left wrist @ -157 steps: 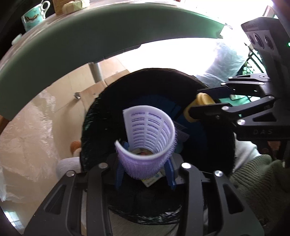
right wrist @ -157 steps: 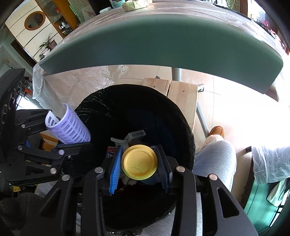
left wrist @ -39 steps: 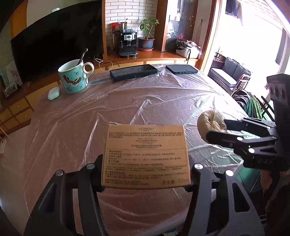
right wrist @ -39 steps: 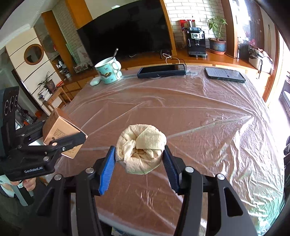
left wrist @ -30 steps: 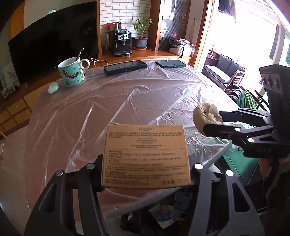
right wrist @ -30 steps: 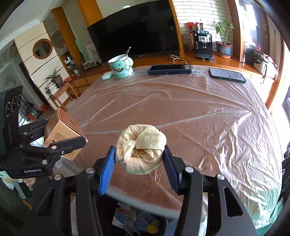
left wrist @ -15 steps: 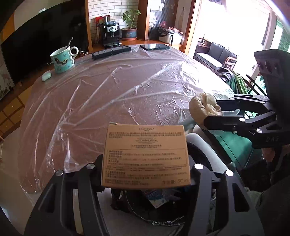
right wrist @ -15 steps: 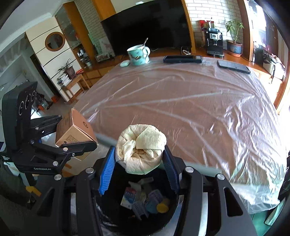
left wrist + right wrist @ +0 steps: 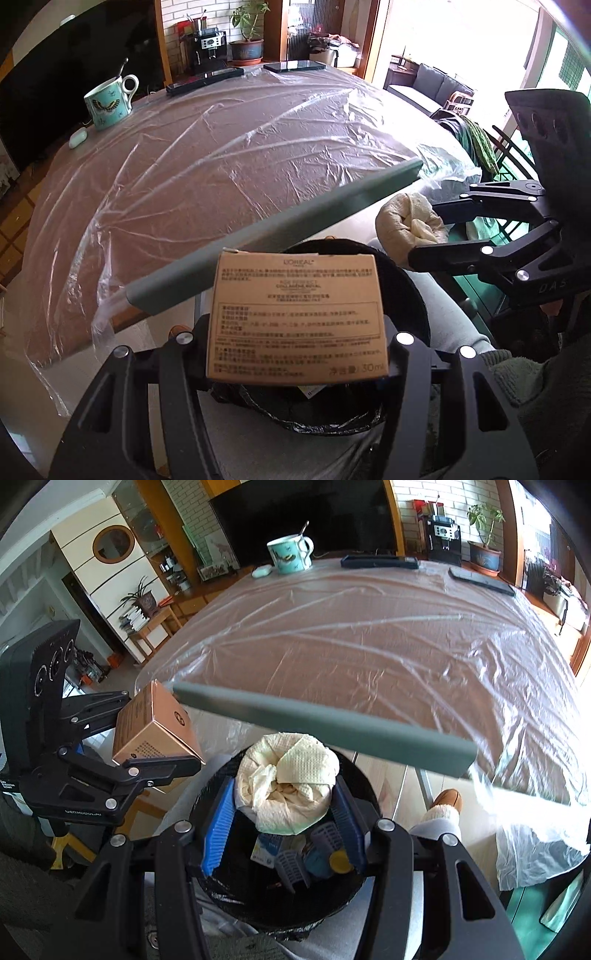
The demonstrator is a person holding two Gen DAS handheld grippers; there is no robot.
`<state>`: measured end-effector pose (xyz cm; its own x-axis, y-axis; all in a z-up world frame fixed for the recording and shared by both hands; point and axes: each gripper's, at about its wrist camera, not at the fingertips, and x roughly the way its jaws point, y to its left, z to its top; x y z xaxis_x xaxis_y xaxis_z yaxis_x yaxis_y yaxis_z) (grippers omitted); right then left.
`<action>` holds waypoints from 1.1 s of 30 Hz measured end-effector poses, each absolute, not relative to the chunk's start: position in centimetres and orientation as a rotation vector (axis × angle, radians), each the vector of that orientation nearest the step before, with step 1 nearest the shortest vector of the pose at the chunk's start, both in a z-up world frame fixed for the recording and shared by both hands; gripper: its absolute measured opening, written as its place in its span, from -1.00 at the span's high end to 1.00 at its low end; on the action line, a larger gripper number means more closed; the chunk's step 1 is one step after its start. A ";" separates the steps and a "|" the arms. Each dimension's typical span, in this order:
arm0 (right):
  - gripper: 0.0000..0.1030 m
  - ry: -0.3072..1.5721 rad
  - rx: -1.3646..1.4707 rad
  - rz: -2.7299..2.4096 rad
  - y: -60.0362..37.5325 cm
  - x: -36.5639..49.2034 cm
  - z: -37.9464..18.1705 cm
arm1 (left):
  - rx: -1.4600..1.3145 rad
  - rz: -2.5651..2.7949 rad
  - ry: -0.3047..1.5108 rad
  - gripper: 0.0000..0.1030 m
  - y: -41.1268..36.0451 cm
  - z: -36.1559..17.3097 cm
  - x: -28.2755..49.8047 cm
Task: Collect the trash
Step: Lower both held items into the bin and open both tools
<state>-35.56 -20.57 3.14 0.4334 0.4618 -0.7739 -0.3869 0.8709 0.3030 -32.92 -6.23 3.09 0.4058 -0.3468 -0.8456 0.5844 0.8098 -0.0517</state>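
left gripper (image 9: 295, 354) — clamping cardboard box (image 9: 297, 317) above black bin (image 9: 280, 904) | right gripper (image 9: 284, 830) — gripping crumpled towel wad (image 9: 288, 782) over bin mouth, just off table's near edge (image 9: 325, 723)

Carton (image 9: 297, 317): matt brown cardboard, printed, smooth. Wadded towel (image 9: 288, 781): cream paper, waffle-embossed, crumpled. Bin (image 9: 354, 786): lined with glossy black plastic film, wrinkled. Table (image 9: 369, 635): brown top under clear, creased, shiny plastic sheeting; matt grey-green edge. Mug (image 9: 290, 555): glazed ceramic. Each hand-held gripper, left (image 9: 295, 343) and right (image 9: 284, 830): matt black plastic, bright metal screws; ribbed blue pads (image 9: 218, 834) on the right one.
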 end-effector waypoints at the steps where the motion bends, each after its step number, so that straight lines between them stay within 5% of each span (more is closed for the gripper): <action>1: 0.00 1.000 0.084 0.529 -20.5 -35.7 2.8 | 0.271 -0.601 1.002 -0.15 -6.3 2.7 -33.0; 33: -0.02 1.183 0.039 0.464 -18.4 -34.9 -6.2 | 0.365 -0.572 1.171 -0.23 -8.1 -7.1 -32.7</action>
<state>-34.93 -18.35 -6.22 0.2959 0.3686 -0.8812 -0.3285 0.9055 0.2685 -32.75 -8.14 -7.15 0.2728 -0.2293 -0.9343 0.5955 0.8030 -0.0231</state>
